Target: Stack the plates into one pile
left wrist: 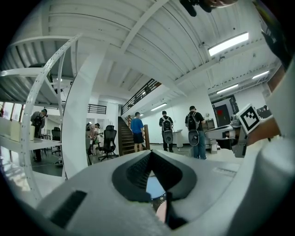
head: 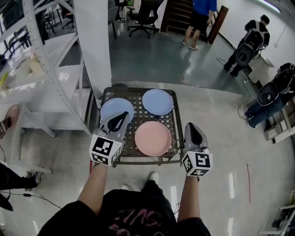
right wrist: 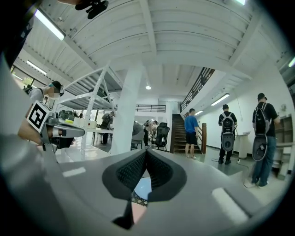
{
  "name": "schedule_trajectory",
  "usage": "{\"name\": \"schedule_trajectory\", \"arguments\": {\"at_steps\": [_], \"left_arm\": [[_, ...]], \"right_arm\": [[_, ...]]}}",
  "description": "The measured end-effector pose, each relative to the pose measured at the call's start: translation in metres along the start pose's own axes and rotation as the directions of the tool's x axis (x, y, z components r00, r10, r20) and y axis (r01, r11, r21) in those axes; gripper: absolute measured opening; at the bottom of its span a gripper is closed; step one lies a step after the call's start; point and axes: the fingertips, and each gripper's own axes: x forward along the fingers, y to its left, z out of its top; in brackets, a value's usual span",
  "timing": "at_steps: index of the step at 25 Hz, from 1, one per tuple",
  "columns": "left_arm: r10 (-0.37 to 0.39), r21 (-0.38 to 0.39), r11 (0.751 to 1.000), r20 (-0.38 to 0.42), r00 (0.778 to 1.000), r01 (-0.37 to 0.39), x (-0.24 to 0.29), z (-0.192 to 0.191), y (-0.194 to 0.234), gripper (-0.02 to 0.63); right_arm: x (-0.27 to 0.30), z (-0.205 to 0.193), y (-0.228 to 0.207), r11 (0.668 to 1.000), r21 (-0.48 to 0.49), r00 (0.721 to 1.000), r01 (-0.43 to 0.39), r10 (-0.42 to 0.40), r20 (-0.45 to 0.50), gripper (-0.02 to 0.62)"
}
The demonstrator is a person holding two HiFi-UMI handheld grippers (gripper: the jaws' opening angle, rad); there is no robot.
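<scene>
The left gripper point(head: 124, 114) is holding its jaws clenched, pad against pad, with nothing between them. In its own view the closed tip is pointing level across the room, and slivers of blue and pink plate are showing below it. From the head view this tip is lying over the near part of the left blue plate point(head: 109, 108); whether it is touching the plate I cannot tell.

The right gripper point(head: 192, 126) is likewise clamping its jaws together on nothing. It is hanging just beside the right edge of the mesh table point(head: 137, 116), over the floor point(head: 221, 138), with no plate under it.

The three plates are lying flat and unstacked on the table. The left blue plate is sitting at the far left, the right blue plate point(head: 157, 101) at the far right, and a strip of mesh is separating the two. The pink plate point(head: 153, 138) is resting at the near edge, right of centre, just in front of the right blue plate and apart from it. It is lying between the two grippers.

A white column point(head: 94, 41) is rising just behind the table's far left corner, and a white shelf frame point(head: 46, 60) is standing to its left. Farther off, a chair point(head: 143, 18) is sitting near some stairs point(head: 177, 14), and several people are standing about on the floor beyond.
</scene>
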Motion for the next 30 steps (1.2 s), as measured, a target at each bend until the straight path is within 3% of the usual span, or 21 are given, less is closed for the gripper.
{"name": "schedule_trajectory", "arguments": {"at_steps": [13,21,30], "left_arm": [[0.024,-0.042,0.999,-0.137,0.990,-0.030,0.064,-0.056,0.001,-0.005],[0.086,-0.090,0.990,-0.239,0.967,-0.111,0.108,-0.094,-0.003,-0.005],[0.158,-0.069,0.979,-0.342,0.926,-0.192,0.137,-0.128,-0.011,-0.005]], "right_arm": [[0.052,-0.060,-0.054,0.997,0.080,0.995,-0.012,0.019,-0.095,0.010],[0.097,-0.119,-0.084,0.980,0.176,0.978,-0.096,0.125,-0.166,0.011],[0.130,-0.166,-0.100,0.956,0.234,0.943,-0.178,0.234,-0.238,0.011]]}}
